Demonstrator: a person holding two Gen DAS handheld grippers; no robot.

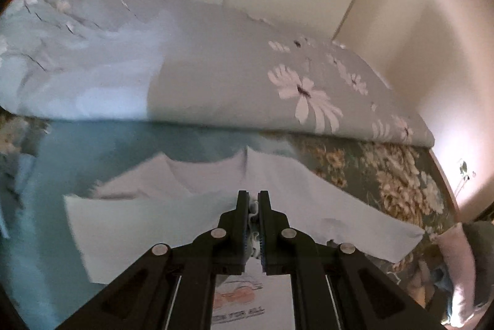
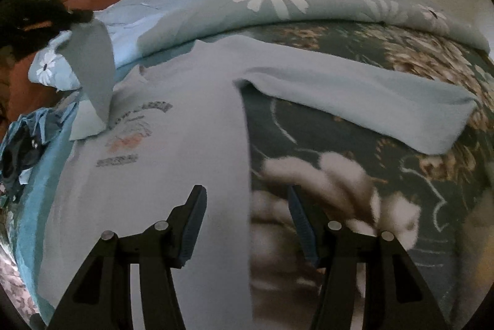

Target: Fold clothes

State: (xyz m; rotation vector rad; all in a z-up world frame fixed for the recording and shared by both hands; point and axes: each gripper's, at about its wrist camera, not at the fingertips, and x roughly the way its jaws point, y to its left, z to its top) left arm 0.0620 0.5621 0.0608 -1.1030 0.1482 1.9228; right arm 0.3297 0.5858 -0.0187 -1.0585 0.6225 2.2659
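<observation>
Black left gripper (image 1: 253, 197) pinches a fold of the pale blue sweatshirt (image 2: 160, 175), its chest print partly hidden behind the fingers. Right gripper (image 2: 247, 197) hangs half-open and empty over the sweatshirt's side edge. 1 sleeve (image 2: 370, 101) stretches toward 2 o'clock across the floral bedspread (image 2: 355, 206); a daisy-print duvet (image 1: 247, 76) lies at 12.

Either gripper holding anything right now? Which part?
Left gripper is shut on the pale blue shirt, pinching its left sleeve and lifting it over the chest. Right gripper is open, holding nothing.
</observation>
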